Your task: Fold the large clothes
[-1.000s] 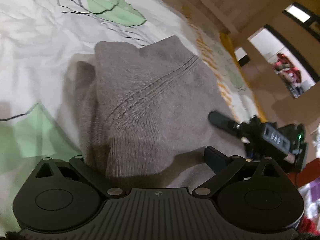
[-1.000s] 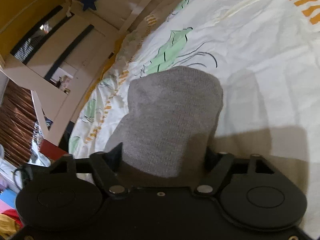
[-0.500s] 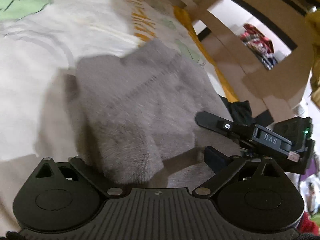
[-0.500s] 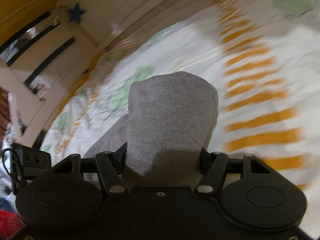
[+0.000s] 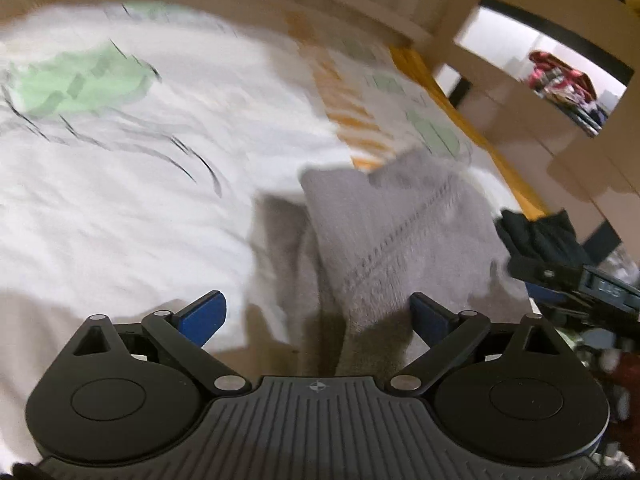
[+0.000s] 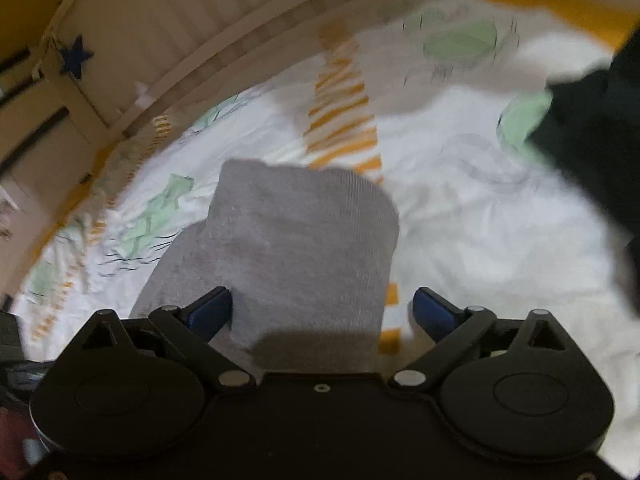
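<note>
A folded grey knit sweater lies on the white printed bedsheet. My left gripper is open, its blue pads spread wide. The sweater's near end sits between the jaws, close to the right finger, and no pad presses on it. In the right wrist view the same sweater reaches in between my right gripper. Its jaws are opening: the left pad is at the fabric's edge and the right pad stands clear. The right gripper's body shows at the right edge of the left wrist view.
The sheet carries green leaf prints and orange stripes. A dark garment lies beyond the sweater near the bed's edge, and a dark blurred mass fills the right of the right wrist view. A wooden bed rail runs behind.
Both grippers were shut on the sweater and now have their jaws spread. Both views swung sideways across the bed, and the sweater rests on the sheet.
</note>
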Motion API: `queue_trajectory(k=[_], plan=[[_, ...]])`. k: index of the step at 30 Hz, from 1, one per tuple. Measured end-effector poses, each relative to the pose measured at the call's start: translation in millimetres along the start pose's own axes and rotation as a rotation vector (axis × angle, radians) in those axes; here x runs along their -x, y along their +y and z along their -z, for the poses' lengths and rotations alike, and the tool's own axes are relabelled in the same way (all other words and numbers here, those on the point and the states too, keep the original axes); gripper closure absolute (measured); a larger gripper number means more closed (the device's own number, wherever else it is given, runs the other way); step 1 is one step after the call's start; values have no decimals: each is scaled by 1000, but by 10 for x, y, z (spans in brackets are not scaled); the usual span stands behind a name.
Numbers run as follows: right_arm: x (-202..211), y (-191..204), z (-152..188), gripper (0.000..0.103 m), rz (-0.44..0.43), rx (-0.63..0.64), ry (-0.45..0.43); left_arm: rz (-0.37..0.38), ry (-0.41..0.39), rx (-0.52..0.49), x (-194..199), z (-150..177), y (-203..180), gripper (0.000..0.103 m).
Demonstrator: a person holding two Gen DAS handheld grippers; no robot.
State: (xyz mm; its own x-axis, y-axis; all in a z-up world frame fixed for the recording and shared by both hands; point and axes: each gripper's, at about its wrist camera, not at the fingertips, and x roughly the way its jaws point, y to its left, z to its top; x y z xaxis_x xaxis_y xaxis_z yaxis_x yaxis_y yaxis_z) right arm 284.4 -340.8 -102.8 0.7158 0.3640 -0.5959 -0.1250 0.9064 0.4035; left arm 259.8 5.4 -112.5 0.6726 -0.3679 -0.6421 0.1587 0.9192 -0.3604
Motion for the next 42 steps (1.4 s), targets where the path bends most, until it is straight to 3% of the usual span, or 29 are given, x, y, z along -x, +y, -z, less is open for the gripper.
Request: queue_trajectory(k=[4, 8, 13, 19, 24, 26, 31, 42], plan=[[398, 276, 44, 0, 80, 73, -106, -172, -83, -95, 373, 22, -177, 5], [694, 516, 111, 0, 105, 79, -156, -230, -141, -142, 693, 72, -383, 5], [921, 709, 287, 0, 156, 62, -157, -349, -171, -228, 944, 201, -698, 5], [1221, 858, 599, 0, 159, 37, -164, -291, -139, -211, 1141, 426, -850, 5], [1429, 960, 827, 0, 212, 81, -147, -352, -116, -232, 1269, 607, -1002, 5], [1514, 991, 894, 0, 230, 93, -151, -342, -121, -244, 1337, 665, -1044, 5], [1656, 1006, 1000, 0, 243, 84, -149, -295, -98, -240, 1440, 773, -1136, 5], [1811, 1051, 1154, 0, 303, 90, -137, -287, -68, -242, 1499, 935, -1271, 5]])
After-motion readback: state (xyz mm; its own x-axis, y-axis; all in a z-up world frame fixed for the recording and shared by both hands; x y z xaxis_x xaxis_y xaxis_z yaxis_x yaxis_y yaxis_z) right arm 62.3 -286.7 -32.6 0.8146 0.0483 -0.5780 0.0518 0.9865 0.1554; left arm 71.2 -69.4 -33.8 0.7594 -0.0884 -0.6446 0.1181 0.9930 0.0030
